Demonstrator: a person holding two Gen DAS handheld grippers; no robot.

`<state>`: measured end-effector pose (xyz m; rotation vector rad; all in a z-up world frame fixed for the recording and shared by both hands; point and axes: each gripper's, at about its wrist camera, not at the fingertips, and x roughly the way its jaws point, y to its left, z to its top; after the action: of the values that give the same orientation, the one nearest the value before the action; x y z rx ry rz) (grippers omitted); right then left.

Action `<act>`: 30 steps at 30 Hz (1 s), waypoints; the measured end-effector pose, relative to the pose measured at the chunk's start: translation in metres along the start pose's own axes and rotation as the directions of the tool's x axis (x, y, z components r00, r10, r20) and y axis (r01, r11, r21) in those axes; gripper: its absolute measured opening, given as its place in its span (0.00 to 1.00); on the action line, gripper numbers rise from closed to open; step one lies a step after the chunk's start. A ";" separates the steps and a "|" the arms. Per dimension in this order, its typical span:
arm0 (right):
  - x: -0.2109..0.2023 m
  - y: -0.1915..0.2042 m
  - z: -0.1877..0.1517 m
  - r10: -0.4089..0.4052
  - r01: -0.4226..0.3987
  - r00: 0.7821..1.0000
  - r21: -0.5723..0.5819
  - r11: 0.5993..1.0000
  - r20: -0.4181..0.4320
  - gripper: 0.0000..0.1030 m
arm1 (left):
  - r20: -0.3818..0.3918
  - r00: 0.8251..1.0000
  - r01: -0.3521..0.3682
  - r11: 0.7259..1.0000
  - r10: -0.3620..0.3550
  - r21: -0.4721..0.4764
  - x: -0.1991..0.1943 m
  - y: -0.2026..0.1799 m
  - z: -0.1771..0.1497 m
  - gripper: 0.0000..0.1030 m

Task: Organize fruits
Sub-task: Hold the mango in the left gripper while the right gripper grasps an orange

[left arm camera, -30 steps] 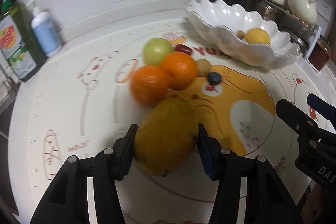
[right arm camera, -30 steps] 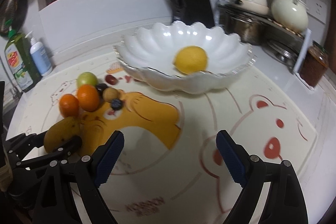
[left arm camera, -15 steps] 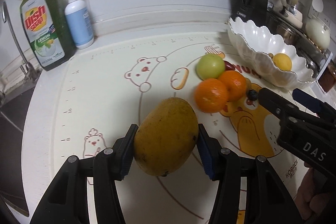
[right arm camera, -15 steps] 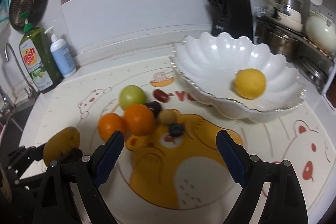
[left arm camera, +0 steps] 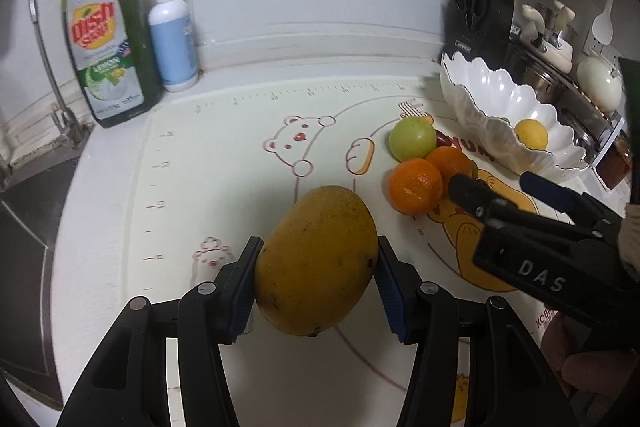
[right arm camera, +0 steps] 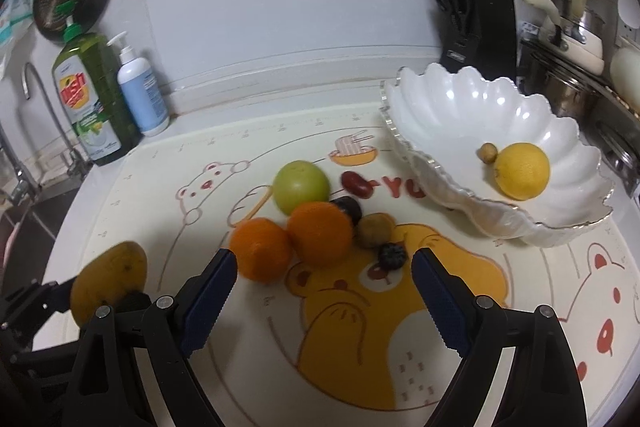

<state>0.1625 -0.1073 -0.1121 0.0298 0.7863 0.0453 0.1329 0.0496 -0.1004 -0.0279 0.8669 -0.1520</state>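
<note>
My left gripper (left arm camera: 316,291) is shut on a yellow mango (left arm camera: 316,261) and holds it above the mat; the mango also shows at the left of the right wrist view (right arm camera: 108,277). My right gripper (right arm camera: 324,297) is open and empty, just short of two oranges (right arm camera: 320,233) (right arm camera: 261,254). A green apple (right arm camera: 301,186), a red date (right arm camera: 356,183), a dark plum (right arm camera: 347,207), a brown longan (right arm camera: 375,230) and a dark berry (right arm camera: 392,255) lie around them. The white scalloped bowl (right arm camera: 448,107) holds a lemon (right arm camera: 521,170) and a small brown fruit (right arm camera: 488,151).
A cartoon-bear mat (right arm camera: 440,347) covers the counter. A green dish-soap bottle (left arm camera: 106,39) and a white pump bottle (left arm camera: 172,35) stand at the back left by the sink (left arm camera: 24,211). A knife block (right arm camera: 478,23) and pots (right arm camera: 572,67) stand behind the bowl.
My left gripper has carried the mango up and to the left, away from the fruit pile. My right gripper has swung left from the bowl to face the oranges.
</note>
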 end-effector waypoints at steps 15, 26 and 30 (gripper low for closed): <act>0.014 0.019 0.003 0.020 -0.021 1.000 -0.003 1.000 -0.018 0.82 | 0.030 0.997 -0.075 0.997 0.076 -0.035 0.000 0.024 0.012 0.52; 0.039 0.038 -0.004 0.027 -0.027 0.996 0.012 1.000 -0.090 0.68 | 0.016 0.994 -0.107 0.993 0.108 -0.059 0.007 0.040 0.011 0.52; 0.048 0.044 -0.003 -0.019 0.019 0.994 0.001 1.000 -0.107 0.65 | 0.008 0.994 -0.111 0.992 0.112 -0.066 0.012 0.045 0.011 0.52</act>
<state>0.1926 -0.0608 -0.1462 0.0223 0.8932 0.0283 0.1546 0.0916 -0.1060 -0.0416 0.8599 -0.0186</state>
